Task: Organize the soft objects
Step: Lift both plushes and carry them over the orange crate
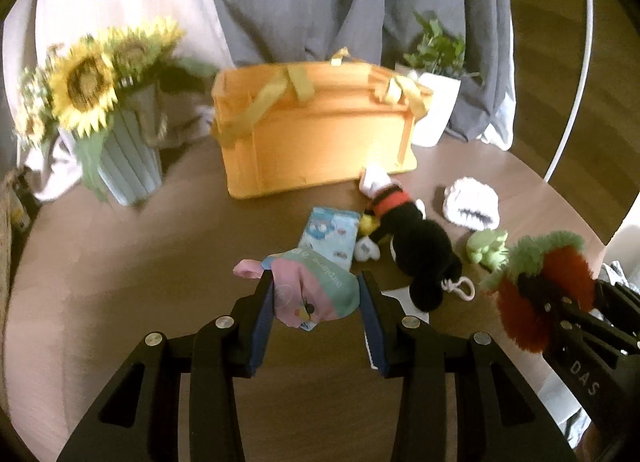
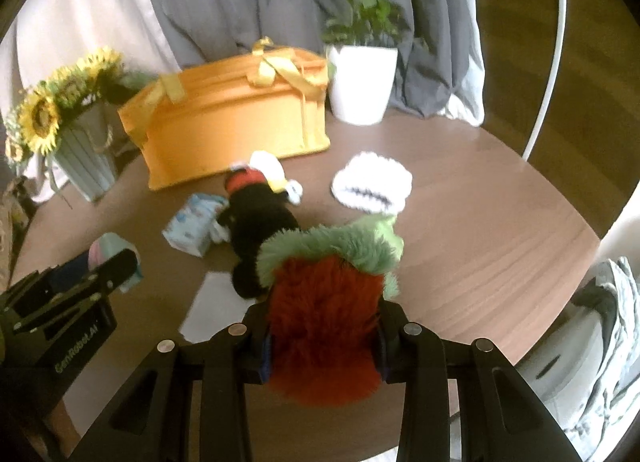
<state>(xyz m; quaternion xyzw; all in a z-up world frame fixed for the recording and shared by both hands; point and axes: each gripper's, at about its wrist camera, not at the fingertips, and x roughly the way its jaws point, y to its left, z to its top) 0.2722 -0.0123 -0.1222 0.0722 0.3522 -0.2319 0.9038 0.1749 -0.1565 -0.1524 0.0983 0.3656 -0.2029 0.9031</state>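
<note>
My left gripper [image 1: 316, 286] is shut on a pink and teal soft cloth piece [image 1: 316, 286] printed with the word "airplane", held just above the brown table [image 1: 140, 262]. My right gripper [image 2: 325, 314] is shut on a red furry plush with a green fringe [image 2: 324, 302], also lifted off the table. On the table lie a black plush toy with a red collar [image 1: 416, 246], a blue patterned soft pack [image 1: 332, 234], a white knitted piece [image 1: 472, 206] and a small green plush [image 1: 486, 248]. An orange fabric storage bag [image 1: 320, 134] with yellow straps stands behind them.
A vase of sunflowers [image 1: 120, 166] stands left of the bag and a white potted plant [image 1: 436, 106] to its right. Grey curtains hang behind. A white paper sheet [image 2: 212, 306] lies near the black plush. The round table's edge curves at the right.
</note>
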